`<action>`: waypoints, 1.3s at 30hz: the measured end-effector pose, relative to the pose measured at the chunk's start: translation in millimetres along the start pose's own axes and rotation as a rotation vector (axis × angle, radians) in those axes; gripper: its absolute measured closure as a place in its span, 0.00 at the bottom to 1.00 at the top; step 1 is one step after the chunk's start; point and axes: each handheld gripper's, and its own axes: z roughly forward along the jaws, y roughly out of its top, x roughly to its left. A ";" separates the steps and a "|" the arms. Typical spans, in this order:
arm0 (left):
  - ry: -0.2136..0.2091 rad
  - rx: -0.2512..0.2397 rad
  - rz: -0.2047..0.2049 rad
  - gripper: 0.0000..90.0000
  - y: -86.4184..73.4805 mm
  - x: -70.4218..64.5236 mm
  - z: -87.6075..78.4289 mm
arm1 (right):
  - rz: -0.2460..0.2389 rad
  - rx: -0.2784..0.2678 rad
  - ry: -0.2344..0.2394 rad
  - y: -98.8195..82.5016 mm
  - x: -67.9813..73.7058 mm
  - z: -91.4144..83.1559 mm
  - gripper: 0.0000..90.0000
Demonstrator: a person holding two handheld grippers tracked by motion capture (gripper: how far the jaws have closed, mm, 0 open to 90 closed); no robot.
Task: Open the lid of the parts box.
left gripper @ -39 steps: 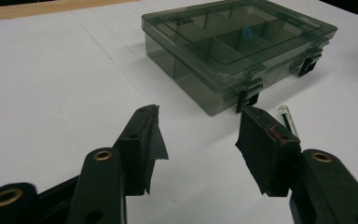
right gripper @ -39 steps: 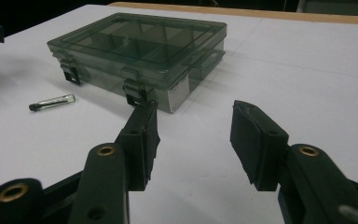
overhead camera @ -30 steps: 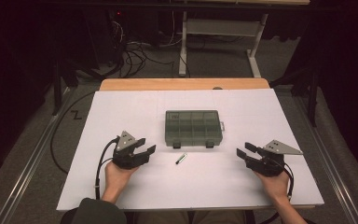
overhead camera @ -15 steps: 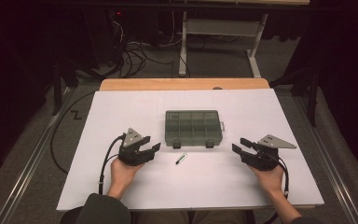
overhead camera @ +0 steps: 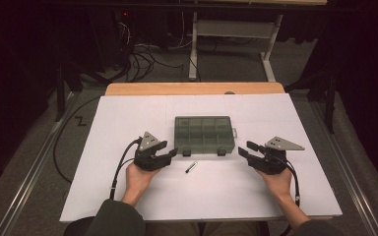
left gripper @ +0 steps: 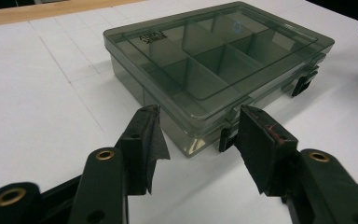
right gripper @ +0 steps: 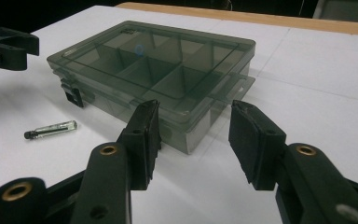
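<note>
One closed compartment box (overhead camera: 204,134), one small pen-like tube (overhead camera: 191,167), two grippers, left gripper (overhead camera: 170,154), right gripper (overhead camera: 243,150)

Dim, dark surroundings; overhead light brightens the white counter (overhead camera: 128,128). Soft shadows. Fingers (left gripper: 144,140) slightly blurred up close, box (left gripper: 214,60) beyond them glints.

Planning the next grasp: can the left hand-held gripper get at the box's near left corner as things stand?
Probably yes. The left hand-held gripper is open, its jaws standing to either side of the near corner of the closed box, with only bare white table between them. The small tube lies off to the side, clear of that path.
</note>
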 end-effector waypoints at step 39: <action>0.011 0.268 0.027 0.77 20.9 -1.1 5.8 | -0.077 0.333 0.036 28.4 -5.2 18.9 0.93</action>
